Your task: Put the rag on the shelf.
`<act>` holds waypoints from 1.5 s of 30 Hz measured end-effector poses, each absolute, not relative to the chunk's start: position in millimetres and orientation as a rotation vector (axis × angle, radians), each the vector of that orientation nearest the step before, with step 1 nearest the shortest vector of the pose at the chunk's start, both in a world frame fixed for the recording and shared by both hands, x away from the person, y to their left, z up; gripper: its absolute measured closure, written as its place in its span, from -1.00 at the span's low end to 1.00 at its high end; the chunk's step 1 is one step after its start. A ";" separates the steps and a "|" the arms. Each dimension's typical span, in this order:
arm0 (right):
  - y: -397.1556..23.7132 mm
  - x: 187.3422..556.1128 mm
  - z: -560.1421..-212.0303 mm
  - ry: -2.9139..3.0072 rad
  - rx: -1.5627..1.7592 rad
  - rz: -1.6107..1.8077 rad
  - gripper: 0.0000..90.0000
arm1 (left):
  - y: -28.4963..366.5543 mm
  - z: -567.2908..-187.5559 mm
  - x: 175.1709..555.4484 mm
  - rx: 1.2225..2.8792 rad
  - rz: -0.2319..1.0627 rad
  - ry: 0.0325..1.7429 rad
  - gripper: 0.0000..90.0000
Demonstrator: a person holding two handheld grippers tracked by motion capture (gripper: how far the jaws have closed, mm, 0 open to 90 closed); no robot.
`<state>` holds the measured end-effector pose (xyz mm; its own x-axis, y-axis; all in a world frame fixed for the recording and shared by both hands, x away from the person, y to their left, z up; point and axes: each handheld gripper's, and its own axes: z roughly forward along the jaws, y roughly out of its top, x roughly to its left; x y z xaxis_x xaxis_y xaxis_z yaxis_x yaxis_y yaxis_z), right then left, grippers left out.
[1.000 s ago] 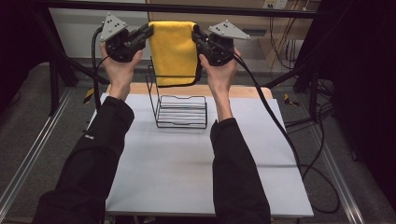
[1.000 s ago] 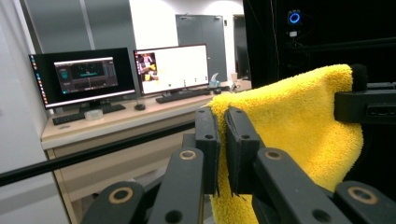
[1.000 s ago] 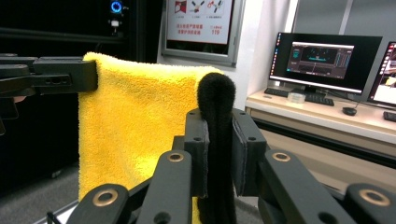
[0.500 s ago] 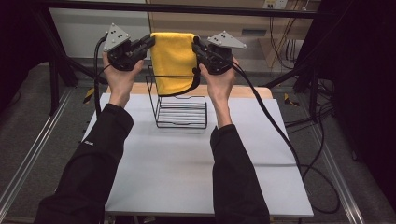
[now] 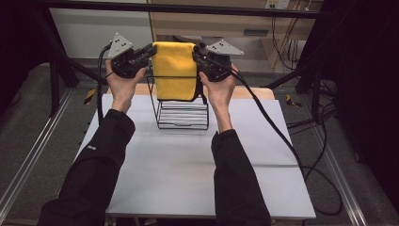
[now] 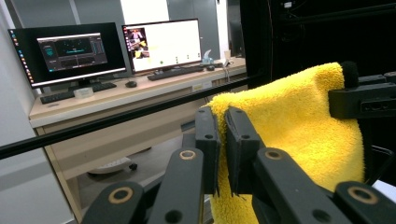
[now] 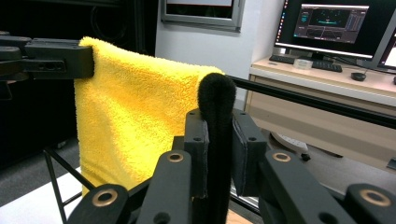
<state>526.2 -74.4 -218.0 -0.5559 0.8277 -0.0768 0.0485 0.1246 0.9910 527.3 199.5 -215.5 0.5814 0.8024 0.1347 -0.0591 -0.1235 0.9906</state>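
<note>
Yellow terry cloth [image 5: 175,70] is held stretched between the two tools, above the far side of the white counter [image 5: 188,169], and it is seen to hang lower than a second ago: its bottom hem is now brought down inside the upper frame of the black wire rack [image 5: 182,110], where earlier it was carried higher over the rack. Both tools are seen slightly lower than before, and about as far apart as before. The left tool [image 5: 149,51] is closed on the cloth's upper left corner; in the left gripper view the jaws of that tool [image 6: 223,140] are pressed together with yellow pile caught between them. The right tool [image 5: 197,52] is closed on the upper right corner, where a black edge [image 7: 215,140] of the cloth is pinched between its jaws in the right gripper view. The left hand [image 5: 123,87] and the right hand [image 5: 220,87] are raised with forearms in black sleeves reaching forward from the near edge of the counter, the tools being pointed inward toward each other. Cables are trailed from both tools. Monitors [image 6: 116,49] on a desk are seen beyond the counter.
</note>
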 end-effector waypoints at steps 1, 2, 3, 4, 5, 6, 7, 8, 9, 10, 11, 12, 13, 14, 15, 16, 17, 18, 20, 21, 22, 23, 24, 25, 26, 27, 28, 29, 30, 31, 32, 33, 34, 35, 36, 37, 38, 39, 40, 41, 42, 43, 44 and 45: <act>-74.5 525.4 -217.8 1.739 0.851 1.502 0.75 | 200.3 -215.3 526.2 1.523 0.833 0.651 0.87; -75.0 524.4 -217.2 1.736 0.845 1.505 0.75 | 200.8 -214.7 524.9 1.520 0.832 0.645 0.87; -75.5 523.2 -216.4 1.731 0.843 1.512 0.75 | 201.3 -213.6 523.5 1.517 0.832 0.638 0.87; -76.3 522.1 -215.4 1.728 0.835 1.517 0.75 | 201.6 -212.3 522.1 1.511 0.830 0.632 0.87; -76.9 520.9 -214.2 1.721 0.834 1.526 0.75 | 201.7 -210.9 520.5 1.505 0.829 0.625 0.87; -77.5 519.7 -213.2 1.715 0.831 1.535 0.75 | 201.7 -209.6 519.0 1.499 0.828 0.620 0.87; -78.1 518.5 -212.4 1.715 0.828 1.538 0.75 | 201.6 -208.8 517.6 1.498 0.827 0.616 0.87; -78.2 517.3 -211.8 1.712 0.828 1.544 0.75 | 201.5 -208.2 516.4 1.499 0.826 0.613 0.87; -78.8 516.0 -211.5 1.712 0.823 1.540 0.75 | 201.6 -207.8 515.0 1.501 0.825 0.610 0.87; -79.1 514.6 -211.1 1.710 0.818 1.539 0.75 | 201.6 -207.6 513.5 1.501 0.823 0.608 0.87; -79.3 513.0 -210.9 1.708 0.814 1.539 0.75 | 201.7 -207.2 511.8 1.497 0.820 0.604 0.87; -79.7 511.5 -210.8 1.706 0.810 1.541 0.75 | 201.7 -206.7 510.1 1.498 0.816 0.600 0.87; -80.4 510.3 -210.8 1.706 0.804 1.541 0.75 | 201.5 -206.1 508.5 1.496 0.816 0.596 0.87; -80.6 509.0 -210.9 1.704 0.807 1.545 0.75 | 201.4 -205.8 507.1 1.493 0.815 0.593 0.87; -80.9 507.9 -211.0 1.704 0.807 1.545 0.74 | 201.4 -205.6 505.8 1.495 0.812 0.591 0.87; -81.2 507.0 -211.1 1.704 0.804 1.544 0.74 | 201.5 -205.5 504.8 1.499 0.811 0.588 0.87; -81.6 506.1 -211.1 1.706 0.804 1.543 0.74 | 201.7 -205.5 503.7 1.500 0.807 0.586 0.87; -81.9 505.0 -211.1 1.706 0.801 1.542 0.74 | 201.9 -205.4 502.7 1.501 0.804 0.583 0.87; -82.3 502.7 -211.2 1.706 0.796 1.544 0.74 | 202.7 -205.2 500.4 1.507 0.799 0.575 0.87; -82.5 501.3 -211.5 1.707 0.793 1.544 0.74 | 203.3 -205.4 499.4 1.511 0.794 0.572 0.87; -82.7 500.0 -212.0 1.708 0.792 1.545 0.74 | 203.6 -205.7 498.3 1.514 0.791 0.567 0.87; -83.3 499.0 -212.7 1.711 0.790 1.544 0.74 | 203.6 -206.2 497.2 1.516 0.791 0.562 0.87; -83.5 498.1 -213.2 1.712 0.789 1.542 0.74 | 203.4 -206.7 496.1 1.518 0.791 0.561 0.87; -83.6 496.9 -213.5 1.717 0.788 1.536 0.74 | 203.3 -207.3 495.0 1.520 0.791 0.560 0.87; -83.3 495.6 -213.7 1.719 0.782 1.531 0.74 | 203.5 -207.7 493.9 1.524 0.792 0.559 0.87; -83.1 494.3 -213.8 1.723 0.777 1.528 0.74 | 203.8 -208.0 492.7 1.525 0.789 0.559 0.87; -83.1 492.7 -213.8 1.727 0.770 1.523 0.74 | 204.3 -208.3 491.1 1.527 0.786 0.559 0.87; -83.2 491.0 -213.8 1.730 0.764 1.519 0.74 | 204.8 -208.6 489.4 1.527 0.783 0.557 0.87; -83.1 489.2 -213.9 1.733 0.759 1.516 0.74 | 205.2 -209.0 487.8 1.530 0.781 0.556 0.87; -83.0 487.6 -214.2 1.736 0.751 1.510 0.74 | 205.5 -209.0 486.1 1.539 0.782 0.556 0.87; -82.7 486.1 -214.7 1.740 0.746 1.505 0.74 | 205.8 -209.2 484.6 1.547 0.782 0.558 0.87; -82.4 484.5 -215.3 1.740 0.744 1.503 0.74 | 205.9 -209.7 483.3 1.548 0.777 0.561 0.87; -82.4 483.5 -216.0 1.743 0.742 1.501 0.74 | 205.8 -210.2 482.1 1.553 0.771 0.564 0.87; -82.4 482.3 -216.6 1.745 0.744 1.500 0.74 | 205.8 -210.7 480.9 1.559 0.768 0.566 0.86; -82.6 481.1 -217.2 1.749 0.745 1.497 0.74 | 205.8 -211.4 479.5 1.563 0.765 0.566 0.86; -82.7 480.0 -217.8 1.753 0.743 1.494 0.73 | 205.7 -212.1 478.2 1.565 0.765 0.568 0.86; -83.0 478.7 -218.2 1.759 0.741 1.489 0.73 | 205.8 -212.7 476.7 1.571 0.762 0.569 0.86; -83.2 477.4 -218.6 1.765 0.739 1.486 0.73 | 205.6 -213.1 475.2 1.576 0.761 0.566 0.86; -83.5 476.2 -219.1 1.771 0.737 1.483 0.73 | 205.6 -213.7 473.3 1.583 0.763 0.565 0.86; -83.4 474.8 -219.6 1.775 0.739 1.482 0.73 | 205.6 -214.5 471.3 1.588 0.765 0.564 0.85; -83.8 473.5 -220.1 1.784 0.735 1.477 0.73 | 205.7 -215.3 469.6 1.596 0.764 0.568 0.85; -83.9 472.1 -220.7 1.790 0.733 1.476 0.73 | 205.6 -216.1 468.0 1.603 0.758 0.573 0.85; -84.3 470.8 -221.2 1.800 0.729 1.473 0.73 | 205.7 -217.0 466.4 1.609 0.756 0.573 0.85; -84.5 469.5 -221.9 1.803 0.724 1.472 0.73 | 205.8 -217.8 464.9 1.614 0.753 0.575 0.84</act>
<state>469.5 -84.5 -221.9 -0.6070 0.7779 -0.1627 -0.0035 0.2021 0.9794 464.9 205.8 -217.8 0.6678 0.7276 0.1570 -0.0412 -0.1745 0.9838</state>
